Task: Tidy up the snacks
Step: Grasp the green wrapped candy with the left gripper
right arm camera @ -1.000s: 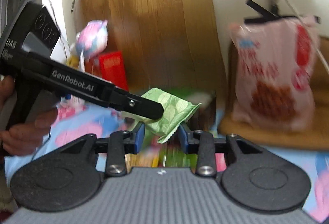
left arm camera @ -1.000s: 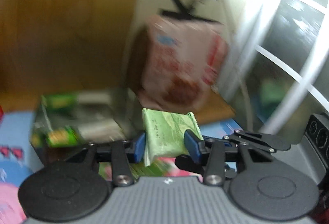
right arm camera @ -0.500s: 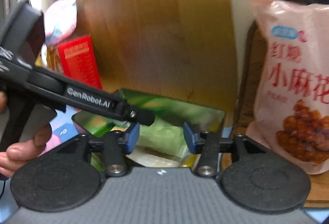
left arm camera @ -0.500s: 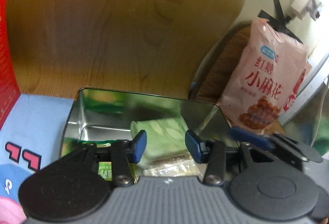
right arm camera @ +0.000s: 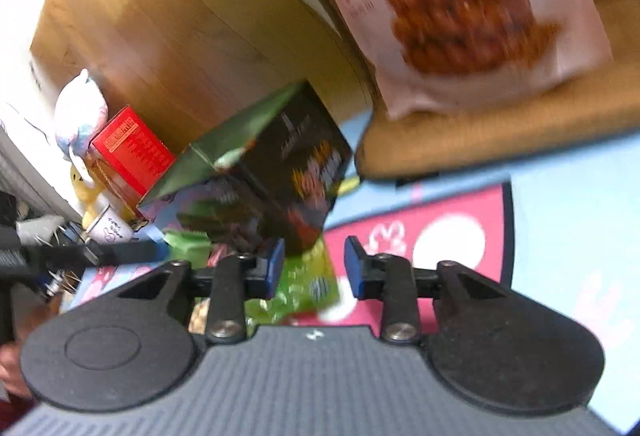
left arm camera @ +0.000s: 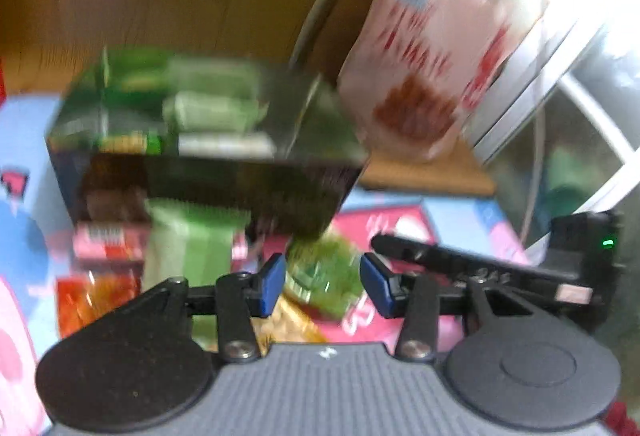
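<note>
**Down among the loose packets, box behind you**

Below the tin's rim now, both of your grippers have dropped from over the open snack box [left arm camera: 208,139] to the packets lying on the patterned mat [right arm camera: 560,236] in front of it. The green leaf-print packet you were carrying a second ago is gone from your left gripper [left arm camera: 322,282]; it looks to have gone into the box, though blur keeps me from picking it out there. That delivery is done, and you are lining up the next pick.

Your left gripper's jaws stand partly apart with nothing pressed between them; a green crinkly packet [left arm camera: 326,276] lies on the mat beyond the gap. Your right gripper [right arm camera: 314,268] has just been closing, yet its pads still stand clear of the glossy green wrapper [right arm camera: 304,288] under them.

The box is a shiny, mirror-walled metal tin with dark printed sides. Behind it leans a big soft pink snack bag [right arm camera: 460,15] on a wooden board, and more flat foil packets, red and orange, lie at the left.
</note>
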The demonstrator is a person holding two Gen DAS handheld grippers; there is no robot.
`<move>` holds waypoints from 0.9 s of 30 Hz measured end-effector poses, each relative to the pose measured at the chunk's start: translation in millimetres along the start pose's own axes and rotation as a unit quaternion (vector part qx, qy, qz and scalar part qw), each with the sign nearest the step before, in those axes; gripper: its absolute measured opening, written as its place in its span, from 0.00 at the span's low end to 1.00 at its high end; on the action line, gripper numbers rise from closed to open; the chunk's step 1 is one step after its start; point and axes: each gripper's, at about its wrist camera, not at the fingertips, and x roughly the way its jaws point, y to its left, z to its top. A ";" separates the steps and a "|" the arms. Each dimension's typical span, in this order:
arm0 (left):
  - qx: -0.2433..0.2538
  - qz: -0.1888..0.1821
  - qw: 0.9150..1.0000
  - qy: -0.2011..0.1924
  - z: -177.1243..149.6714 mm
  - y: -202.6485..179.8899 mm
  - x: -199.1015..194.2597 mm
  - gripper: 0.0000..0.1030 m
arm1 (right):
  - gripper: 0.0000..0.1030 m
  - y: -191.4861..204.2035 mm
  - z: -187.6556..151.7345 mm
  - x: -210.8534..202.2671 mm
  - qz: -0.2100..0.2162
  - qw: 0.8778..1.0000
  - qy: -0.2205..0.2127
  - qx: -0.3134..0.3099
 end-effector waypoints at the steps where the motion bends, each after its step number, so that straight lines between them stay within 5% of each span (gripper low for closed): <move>1: -0.012 -0.004 1.000 0.010 -0.8 1.8 4.6 0.41 | 0.32 2.4 -0.6 0.4 -0.004 1.000 0.001 -0.001; 5: -0.038 0.003 0.998 0.042 -0.9 5.2 30.7 0.39 | 0.24 -5.6 -3.8 5.6 0.005 1.000 0.006 0.027; 12: -0.076 -0.012 0.996 0.042 -2.1 20.4 36.7 0.36 | 0.18 -10.2 -1.8 12.0 0.047 0.996 0.030 0.076; 20: -0.040 0.003 0.998 0.043 -3.5 1.7 40.5 0.33 | 0.09 3.3 -15.2 4.0 0.035 0.997 0.020 0.062; 27: 0.038 -0.021 0.997 0.067 -23.2 -50.9 46.6 0.36 | 0.09 5.7 -50.5 -57.0 0.013 0.998 -0.011 0.054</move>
